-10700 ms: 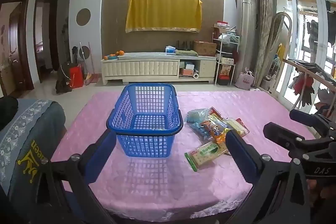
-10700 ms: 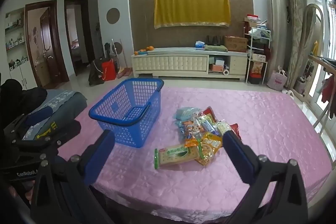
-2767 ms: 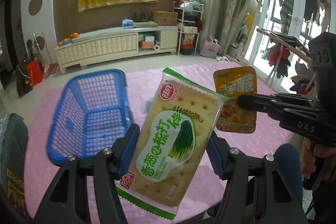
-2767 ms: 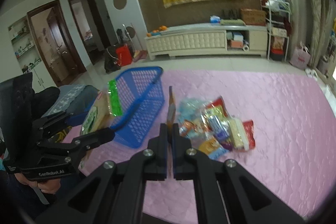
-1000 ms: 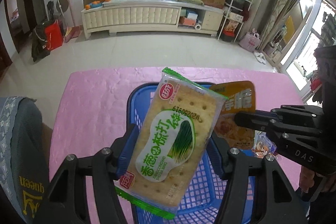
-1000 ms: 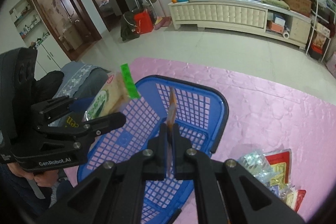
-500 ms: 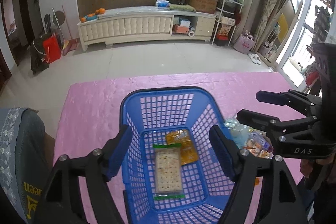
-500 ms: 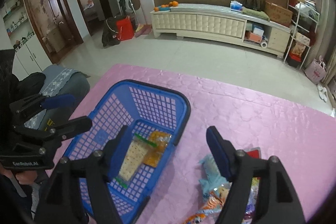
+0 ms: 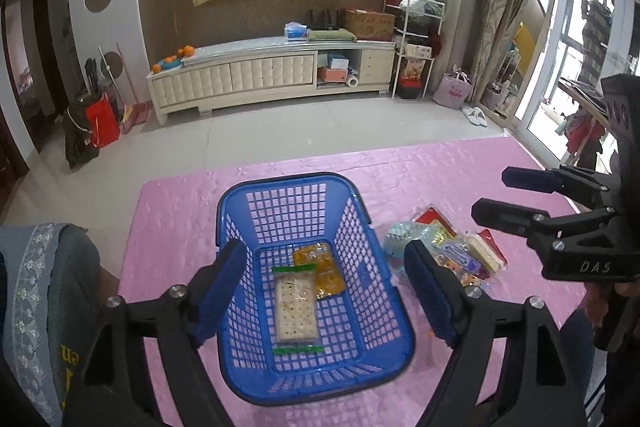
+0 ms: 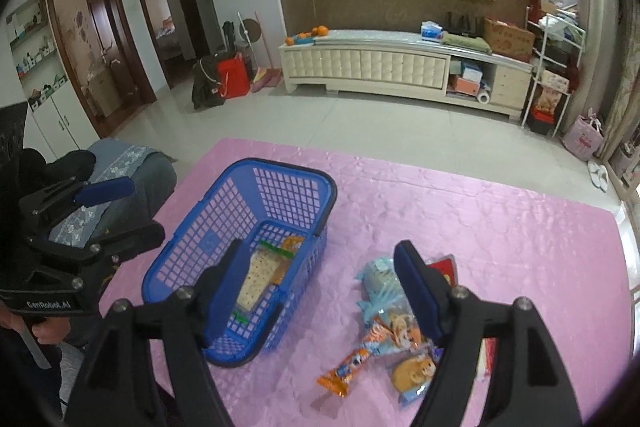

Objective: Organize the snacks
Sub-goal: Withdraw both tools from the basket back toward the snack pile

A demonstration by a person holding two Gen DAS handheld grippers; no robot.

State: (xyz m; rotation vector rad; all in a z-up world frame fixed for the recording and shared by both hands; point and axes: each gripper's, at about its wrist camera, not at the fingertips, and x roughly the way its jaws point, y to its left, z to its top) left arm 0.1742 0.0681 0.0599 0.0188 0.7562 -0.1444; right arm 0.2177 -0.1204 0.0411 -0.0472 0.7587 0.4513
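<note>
Both packets have dropped from the claws into the blue basket (image 9: 312, 267): the cracker pack (image 9: 295, 301) lies flat, the orange packet (image 9: 320, 267) beside it. The left claw (image 9: 324, 291) is opening, empty; the right claw (image 10: 320, 291) gapes empty. The remaining snack pile (image 10: 396, 323) overlaps on the pink surface (image 10: 500, 227), so a careless pinch might snag two wrappers.

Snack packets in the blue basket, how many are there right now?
2. A cracker packet lies flat on the floor of the basket, and an orange packet lies beside it, partly tucked under its edge. Nothing else shows through the mesh.
</note>
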